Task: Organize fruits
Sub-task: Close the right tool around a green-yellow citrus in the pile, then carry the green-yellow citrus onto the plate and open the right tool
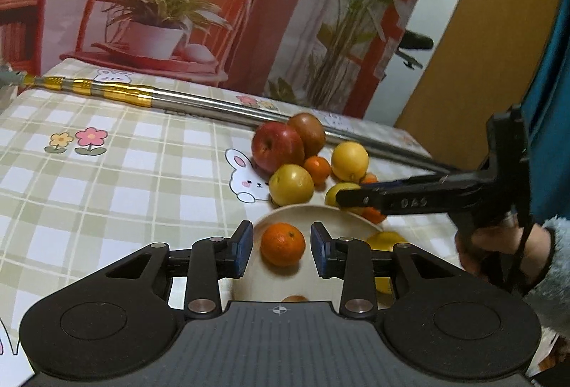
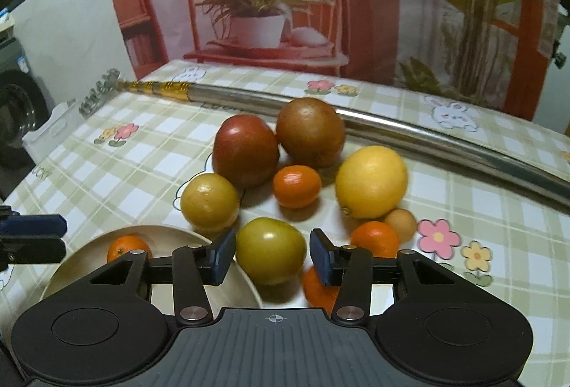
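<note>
Left gripper [image 1: 282, 249] spread wide around a tangerine [image 1: 283, 244] sitting in the plate [image 1: 285, 283], blue pads clear of the peel on both sides, nothing held. Right gripper [image 2: 272, 257] likewise parted, flanking a green-yellow apple [image 2: 270, 249] beside the plate rim [image 2: 228, 287]; contact between pads and skin unclear. Just past it, more tangerines [image 2: 374, 239], a yellow round fruit [image 2: 209, 201], a small tangerine [image 2: 296, 185] and a large lemon-coloured fruit [image 2: 371, 181] on the checked tablecloth [image 2: 498, 209]. Further back, two red apples [image 2: 245, 150] touching side by side. Behind all, a long metal pole [image 2: 409, 134] lying across the table.
</note>
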